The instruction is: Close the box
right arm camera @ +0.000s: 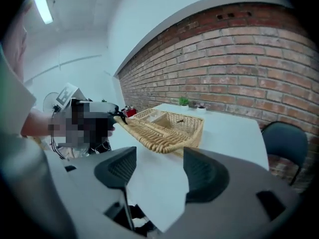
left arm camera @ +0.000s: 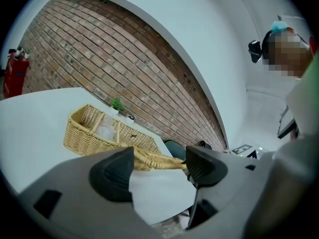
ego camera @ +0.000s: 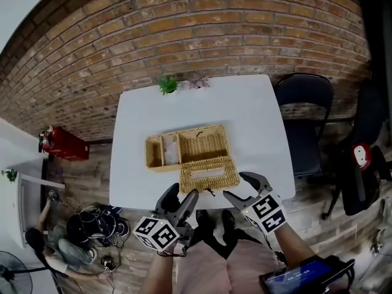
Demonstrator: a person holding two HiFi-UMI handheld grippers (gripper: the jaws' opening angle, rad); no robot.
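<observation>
On the white table [ego camera: 245, 109]: wicker box [ego camera: 187, 147] open, grippers empty

Box sits mid-table; lid [ego camera: 208, 174] swung out toward the near edge; left gripper [ego camera: 182, 195] and right gripper [ego camera: 243, 187] hover just off that edge; both jaws spread wide, nothing between them.

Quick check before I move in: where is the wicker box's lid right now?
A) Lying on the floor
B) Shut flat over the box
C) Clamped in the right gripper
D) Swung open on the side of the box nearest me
D: the lid is folded out from the near side of the wicker box, whose compartments are uncovered, and the left gripper and right gripper are both open and empty.
</observation>
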